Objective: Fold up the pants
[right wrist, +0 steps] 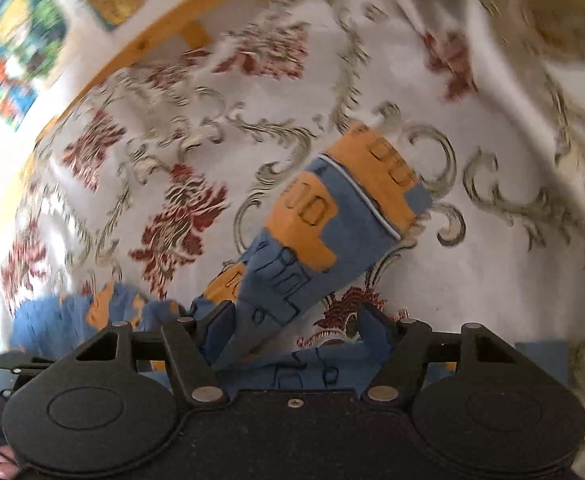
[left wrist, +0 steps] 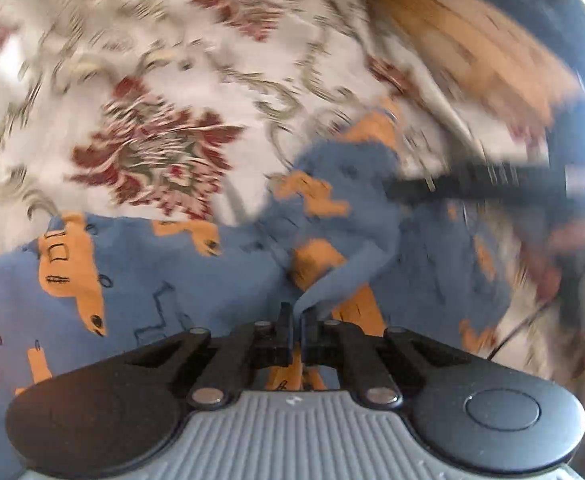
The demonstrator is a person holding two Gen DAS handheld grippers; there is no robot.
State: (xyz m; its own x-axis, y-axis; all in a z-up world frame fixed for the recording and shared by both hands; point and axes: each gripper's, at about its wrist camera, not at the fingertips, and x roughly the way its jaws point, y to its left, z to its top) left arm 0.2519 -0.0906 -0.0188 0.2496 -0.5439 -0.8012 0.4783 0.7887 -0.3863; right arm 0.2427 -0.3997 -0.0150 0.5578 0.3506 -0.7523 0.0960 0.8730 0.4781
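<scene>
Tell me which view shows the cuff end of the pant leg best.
The right wrist view: the pant leg runs away from the open right hand-held gripper to its orange-printed cuff, fairly sharp. The left wrist view shows only blurred blue fabric pinched in the left hand-held gripper.

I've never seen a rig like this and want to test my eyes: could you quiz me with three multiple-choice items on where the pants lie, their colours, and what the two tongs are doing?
1. The pants lie on:
A. a bare wooden floor
B. a flowered bedspread
C. a metal tray

2. The pants are:
A. blue with orange shapes
B. plain green
C. red and white stripes

3. The left tongs are:
A. wide open over nothing
B. out of sight
C. shut on a fold of the pants

Answers:
1 B, the red-flowered cloth surrounds them.
2 A, orange vehicles on blue.
3 C, blue fabric is pinched between the fingers, while the right tongs stand open around the cloth.
</scene>
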